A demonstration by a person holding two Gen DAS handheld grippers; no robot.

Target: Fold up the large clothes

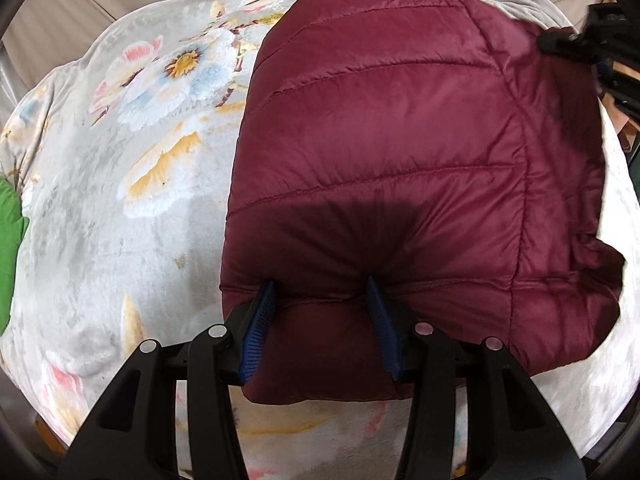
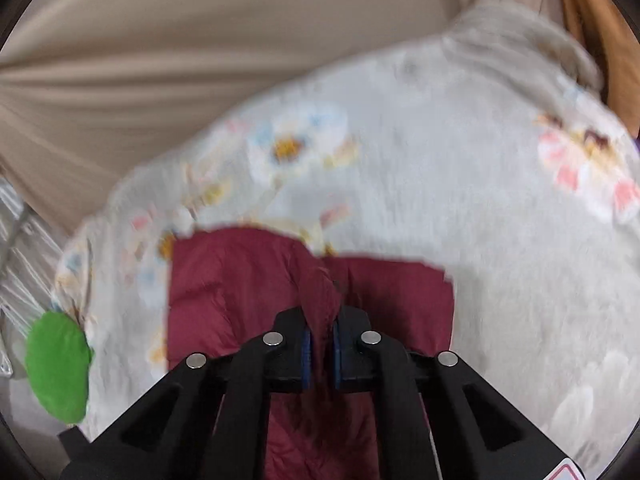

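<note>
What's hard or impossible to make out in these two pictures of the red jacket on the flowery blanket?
- Left wrist view: the near edge of the jacket lies under the left gripper.
- Left wrist view: the right gripper is cut off by the picture's edge, so what it pinches cannot be seen.
- Right wrist view: blur smears the blanket.
- Both views: the green thing is cut off; unidentifiable.

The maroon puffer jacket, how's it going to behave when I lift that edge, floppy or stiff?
Probably floppy: the maroon puffer jacket bunches where the left gripper presses in. Likely light for its bulk, given the puffy quilting. Its sheen suggests it may slip, though the right gripper pinches a fold.
</note>
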